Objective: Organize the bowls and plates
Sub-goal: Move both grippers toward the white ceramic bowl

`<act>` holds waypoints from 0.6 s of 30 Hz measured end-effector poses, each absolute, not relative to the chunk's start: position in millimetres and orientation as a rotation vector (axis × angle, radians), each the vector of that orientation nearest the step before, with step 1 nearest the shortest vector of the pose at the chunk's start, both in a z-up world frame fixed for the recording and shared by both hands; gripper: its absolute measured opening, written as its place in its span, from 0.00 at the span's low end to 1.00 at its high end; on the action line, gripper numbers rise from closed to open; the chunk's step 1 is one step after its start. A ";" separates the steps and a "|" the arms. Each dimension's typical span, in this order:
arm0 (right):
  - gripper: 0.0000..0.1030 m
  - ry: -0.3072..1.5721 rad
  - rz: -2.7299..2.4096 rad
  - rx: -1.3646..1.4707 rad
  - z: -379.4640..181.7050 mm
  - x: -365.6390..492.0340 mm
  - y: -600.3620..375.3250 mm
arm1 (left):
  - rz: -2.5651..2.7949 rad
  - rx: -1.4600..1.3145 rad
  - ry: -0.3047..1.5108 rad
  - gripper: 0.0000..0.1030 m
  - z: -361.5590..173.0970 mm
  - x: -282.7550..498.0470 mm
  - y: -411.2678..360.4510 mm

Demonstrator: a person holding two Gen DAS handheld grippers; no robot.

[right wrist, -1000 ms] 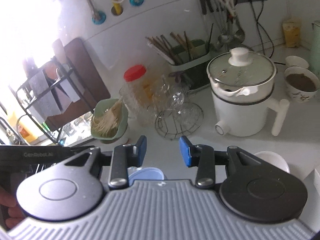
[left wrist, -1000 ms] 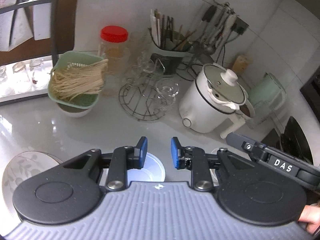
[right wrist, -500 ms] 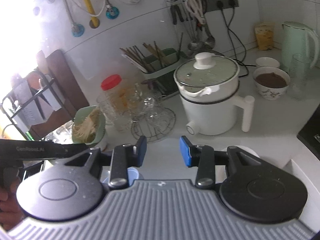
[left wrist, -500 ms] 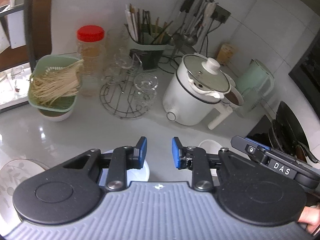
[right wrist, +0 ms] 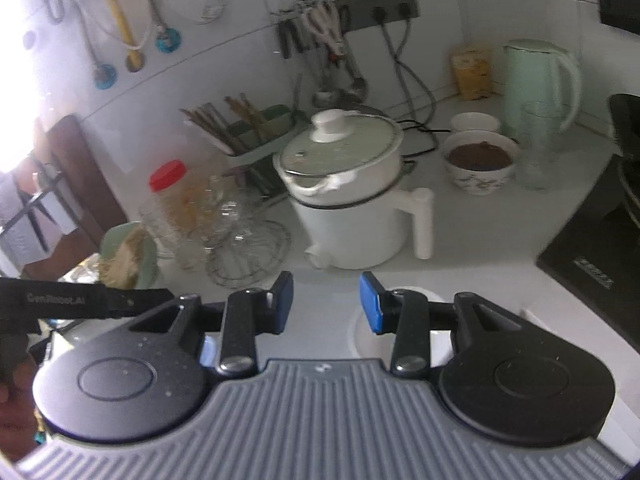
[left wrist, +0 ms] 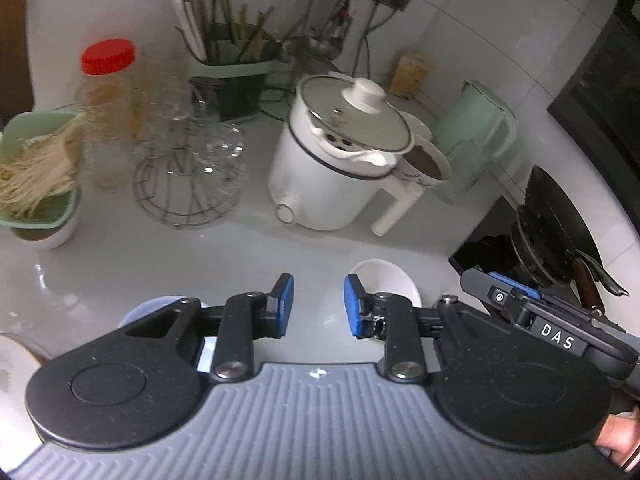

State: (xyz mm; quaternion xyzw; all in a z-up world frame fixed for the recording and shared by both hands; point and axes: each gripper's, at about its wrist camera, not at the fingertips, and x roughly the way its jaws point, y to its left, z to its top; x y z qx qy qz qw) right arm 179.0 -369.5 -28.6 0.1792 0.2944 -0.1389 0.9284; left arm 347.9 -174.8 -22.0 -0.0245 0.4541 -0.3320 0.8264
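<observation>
Nothing is being held at this moment: the left gripper (left wrist: 318, 306) is being carried with its jaws apart over bare counter, and the right gripper (right wrist: 326, 302) is likewise being kept parted and empty. A reach seems to be in hand rather than a grasp. A small white bowl (left wrist: 386, 280) is being approached; it is lying on the counter (left wrist: 160, 256) just beyond the left gripper's right-hand pad, and in the right wrist view the same bowl (right wrist: 362, 330) is being partly hidden under the right gripper's right finger. A pale blue bowl (left wrist: 150, 306) is being passed on the left, beside a patterned plate (left wrist: 12, 354) at the frame edge. The white pot (left wrist: 332, 176) is standing well behind. Next, one bowl rim is probably to be straddled, so the jaws are needing to be lowered over its edge before being closed.
</observation>
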 end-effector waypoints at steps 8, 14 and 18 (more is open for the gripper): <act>0.39 0.633 -0.363 0.388 -44.7 162.1 -390.4 | -0.767 -0.019 0.997 0.33 -41.0 345.3 -211.4; 0.39 0.657 -0.398 0.405 -60.0 161.0 -406.5 | -0.776 0.009 1.033 0.41 -61.0 352.8 -231.4; 0.39 0.676 -0.400 0.392 -70.3 167.1 -415.3 | -0.754 0.017 1.053 0.49 -78.1 360.4 -243.5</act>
